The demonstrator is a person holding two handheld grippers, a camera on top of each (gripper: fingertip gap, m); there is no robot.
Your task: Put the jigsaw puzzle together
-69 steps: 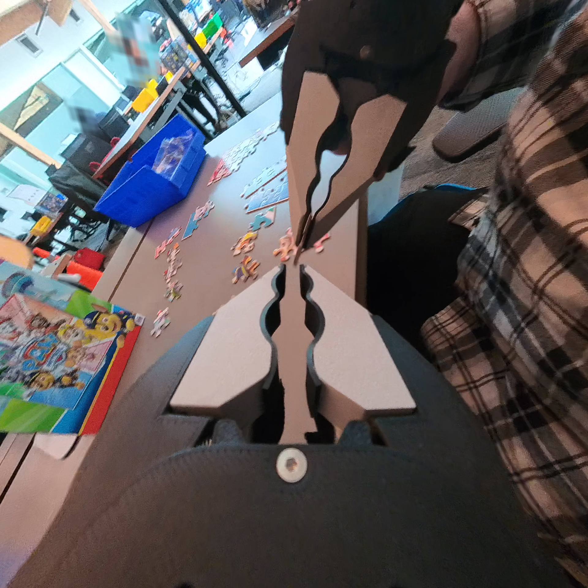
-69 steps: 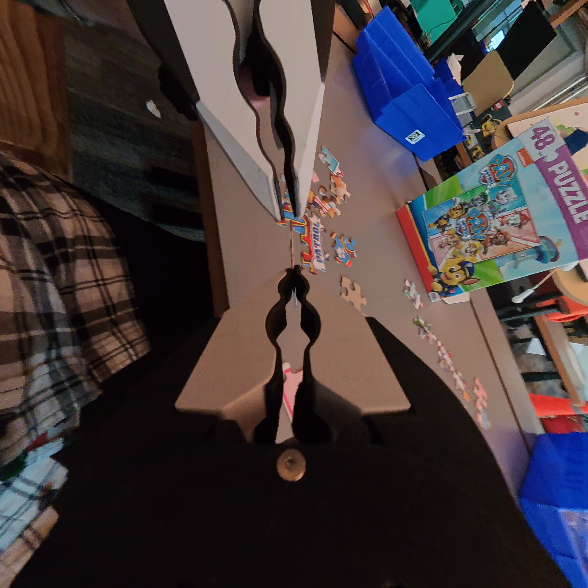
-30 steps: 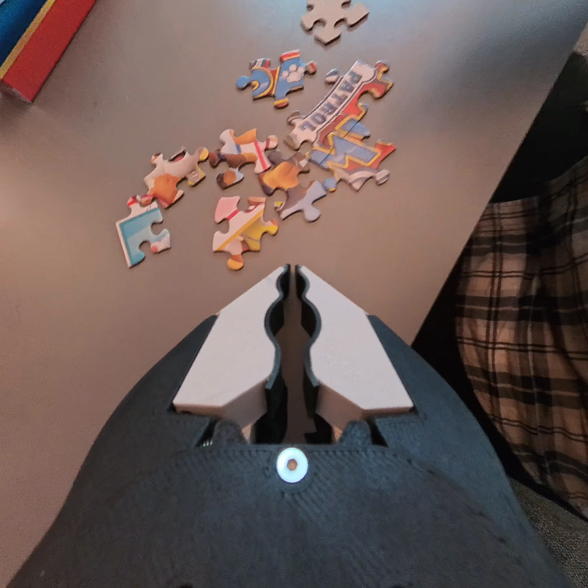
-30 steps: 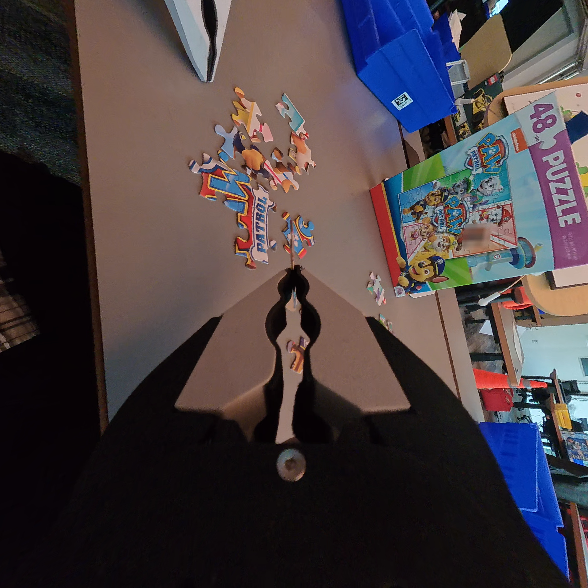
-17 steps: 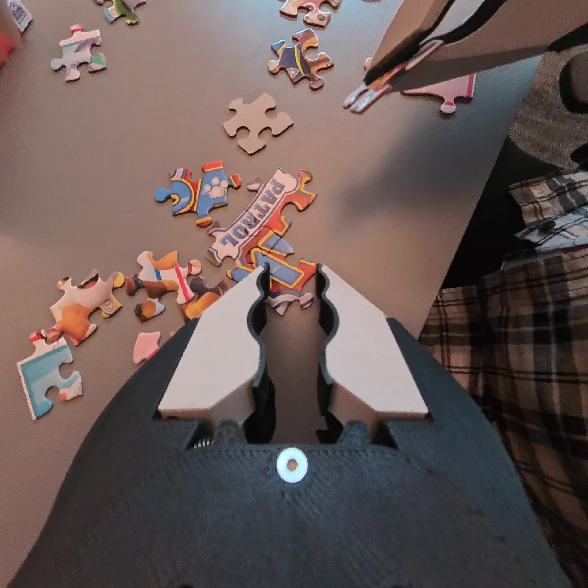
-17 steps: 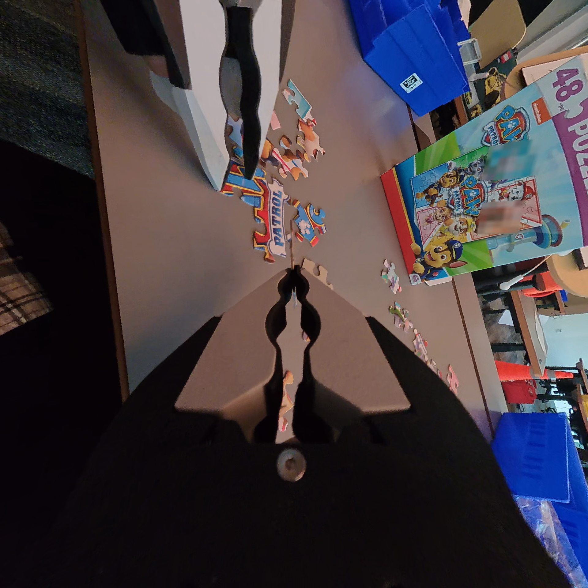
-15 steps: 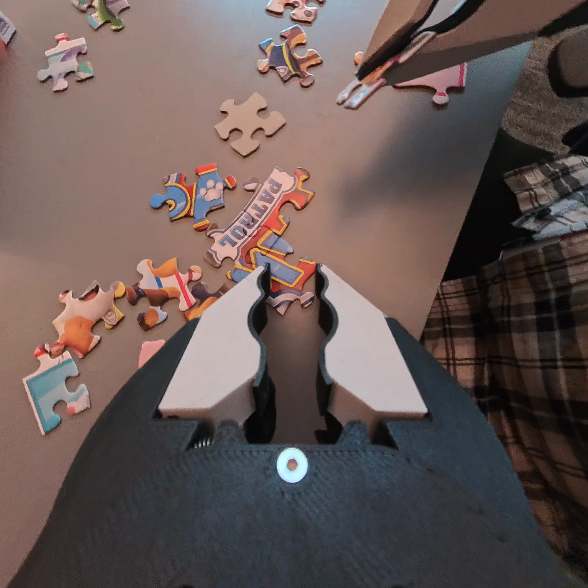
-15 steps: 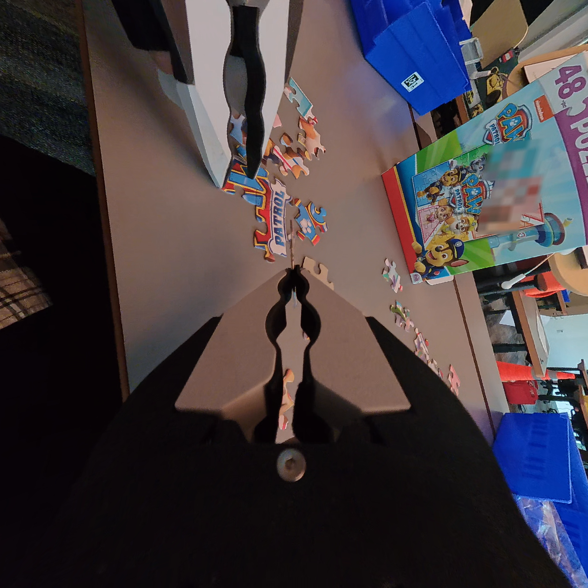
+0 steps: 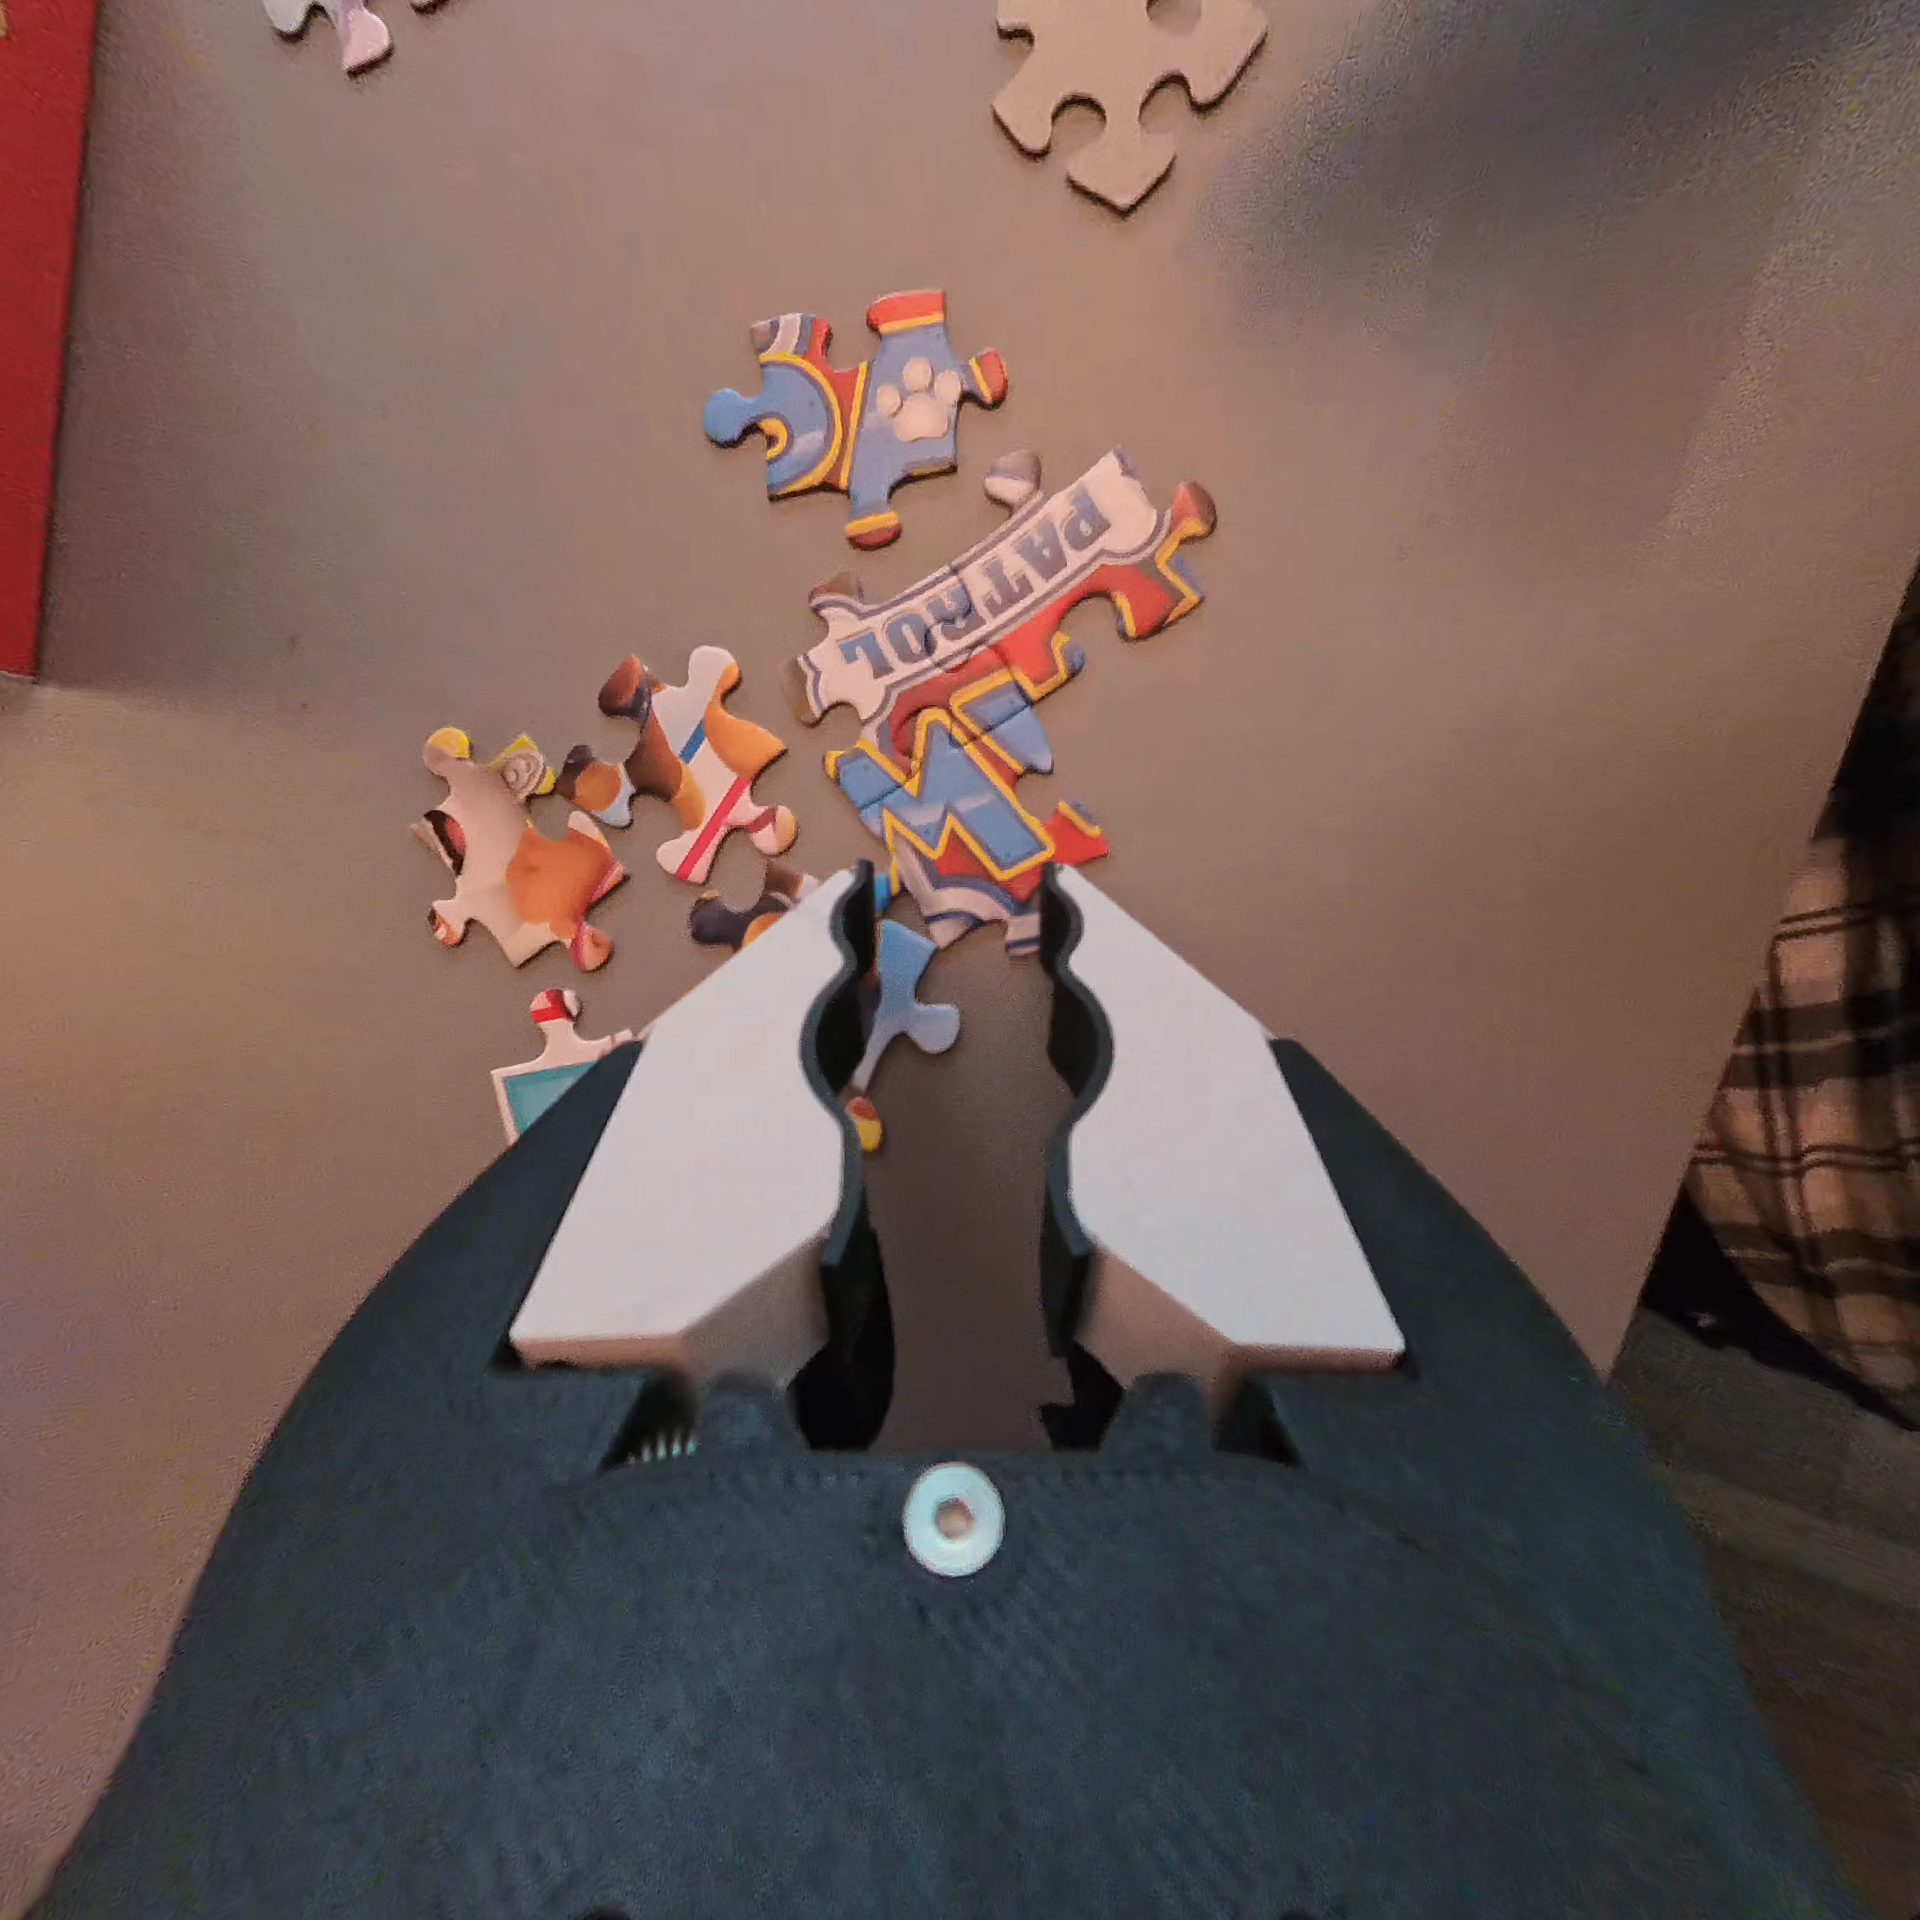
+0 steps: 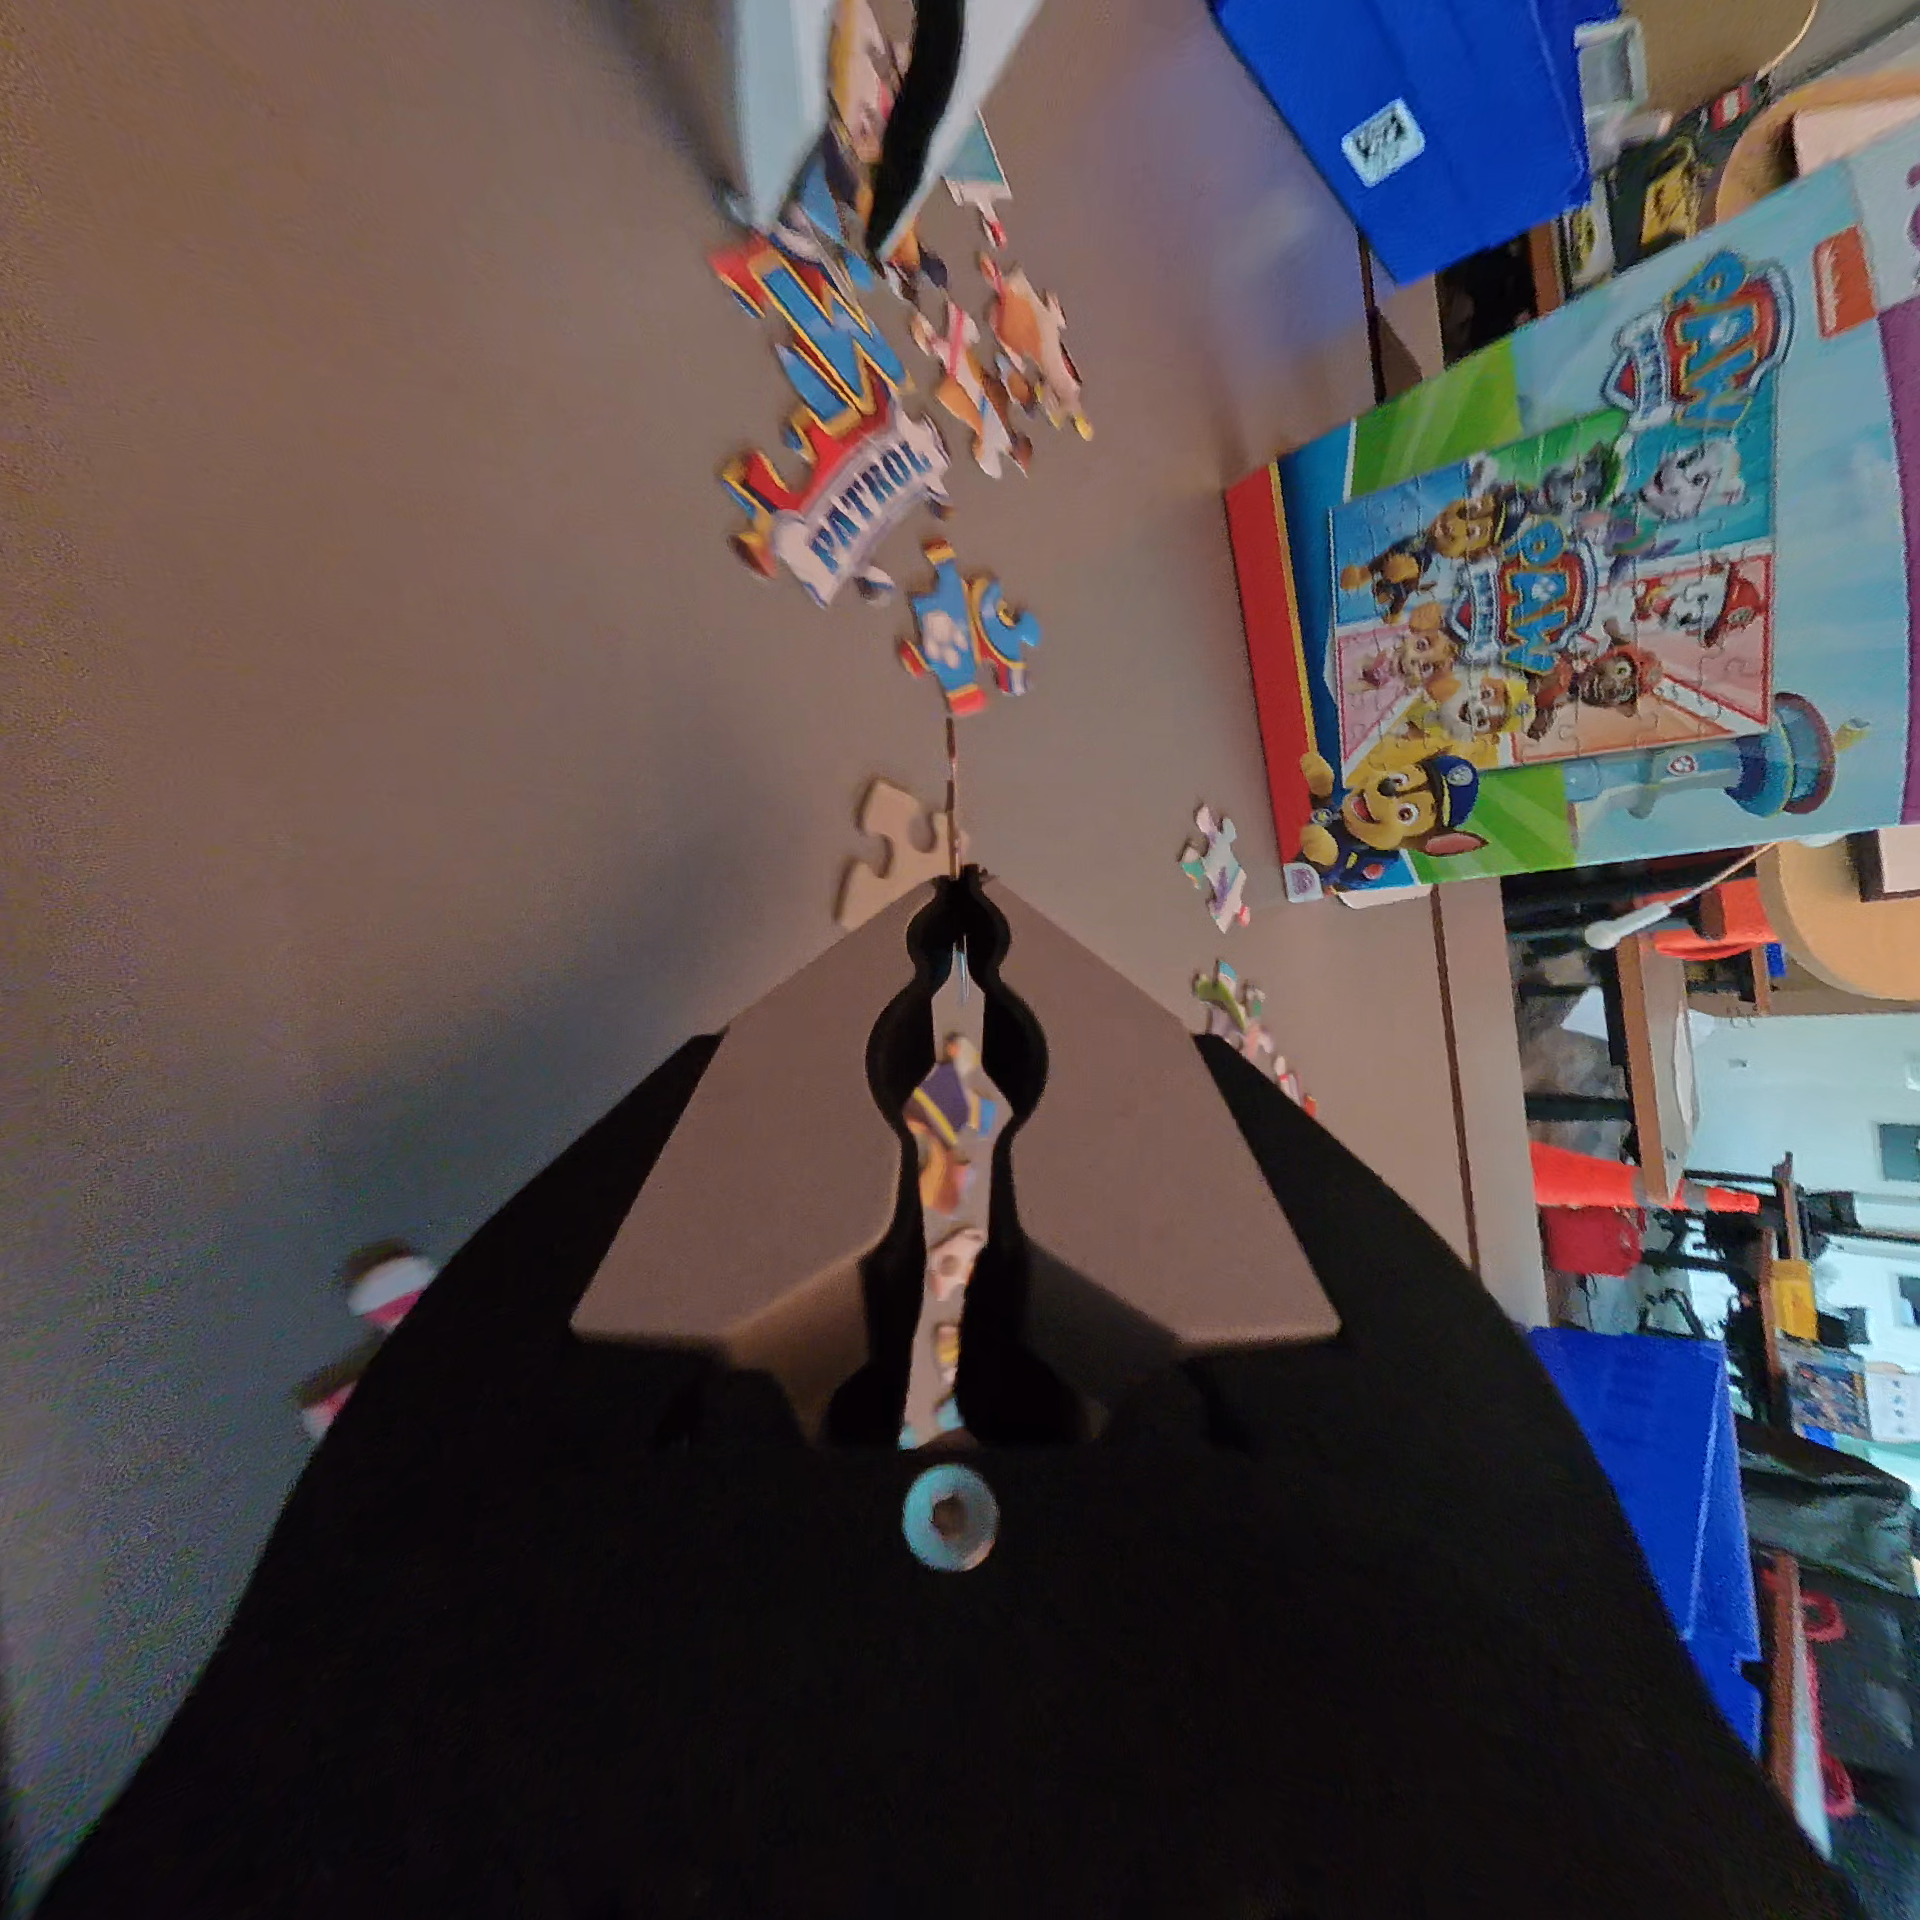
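A joined cluster of logo puzzle pieces (image 9: 987, 707) lies on the brown table (image 9: 1455, 520). My left gripper (image 9: 951, 894) is open and empty, low over the cluster's near end, its jaws on either side of it. A loose blue paw-print piece (image 9: 862, 416) lies just beyond the cluster, and dog pieces (image 9: 520, 842) lie to its left. My right gripper (image 10: 961, 883) is shut on a puzzle piece (image 10: 951, 769) seen edge-on, held above the table short of the paw-print piece (image 10: 966, 634) and the cluster (image 10: 842, 488). The left gripper (image 10: 831, 234) shows at the top of the right wrist view.
A face-down piece (image 9: 1127, 94) lies farther out, by my right fingertips (image 10: 883, 852). The puzzle box (image 10: 1558, 571) stands at the table's far side, with a blue bin (image 10: 1434, 125) beyond. Small pieces (image 10: 1216, 868) lie near the box. The table edge and a plaid sleeve (image 9: 1829, 1143) are at right.
My left gripper opened, then sank closer over the joined cluster. My right gripper, still holding its piece, has dropped out of the left wrist view and now sits lower.
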